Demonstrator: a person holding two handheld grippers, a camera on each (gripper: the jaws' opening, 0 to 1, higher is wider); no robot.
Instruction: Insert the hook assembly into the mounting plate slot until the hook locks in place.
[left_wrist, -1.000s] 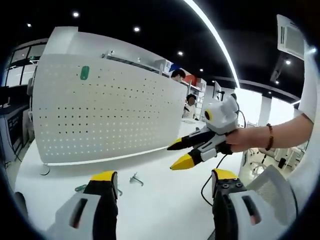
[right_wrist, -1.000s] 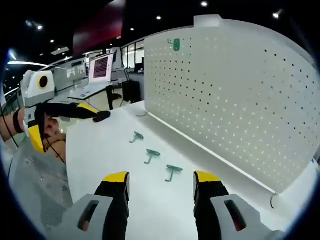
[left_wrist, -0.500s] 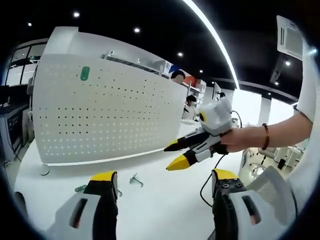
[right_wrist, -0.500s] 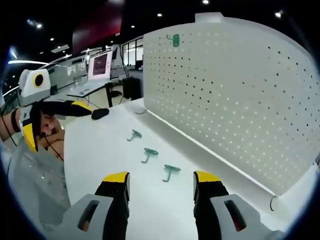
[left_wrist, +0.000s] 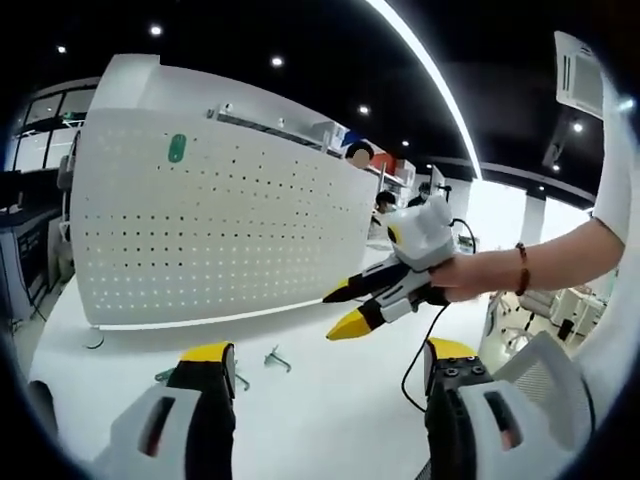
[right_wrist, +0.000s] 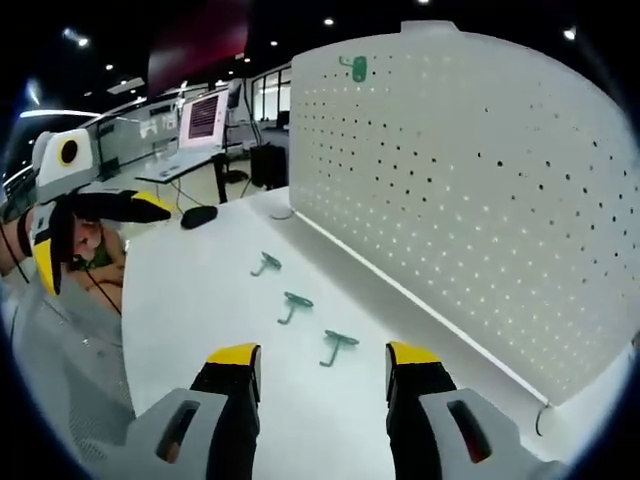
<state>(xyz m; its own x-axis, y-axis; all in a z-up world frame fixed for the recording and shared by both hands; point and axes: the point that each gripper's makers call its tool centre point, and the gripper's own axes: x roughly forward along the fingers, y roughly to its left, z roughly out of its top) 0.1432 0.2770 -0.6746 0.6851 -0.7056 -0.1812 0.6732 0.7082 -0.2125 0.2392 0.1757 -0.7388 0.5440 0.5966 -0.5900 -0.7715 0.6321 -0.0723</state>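
Note:
A white perforated mounting plate (left_wrist: 220, 220) (right_wrist: 480, 190) stands upright on the white table, with one green hook (left_wrist: 176, 148) (right_wrist: 357, 67) hung near its top corner. Three loose green hooks lie in a row on the table: the nearest (right_wrist: 335, 343), the middle (right_wrist: 293, 303) and the far one (right_wrist: 266, 263); one shows as a grey hook (left_wrist: 273, 357) in the left gripper view. My right gripper (right_wrist: 320, 362) is open just short of the nearest hook, and appears as the other gripper (left_wrist: 340, 308) held by a hand. My left gripper (left_wrist: 325, 355) is open and holds nothing.
The white table (right_wrist: 190, 300) runs along the plate's foot. A black mouse (right_wrist: 199, 215) lies at its far end, with a monitor (right_wrist: 203, 117) and desks beyond. A cable (left_wrist: 415, 350) hangs from the right gripper. People stand behind the plate (left_wrist: 358, 152).
My right gripper has moved a little forward and down toward the nearest hook, and leftward in the left gripper view. Hooks and plate have not moved.

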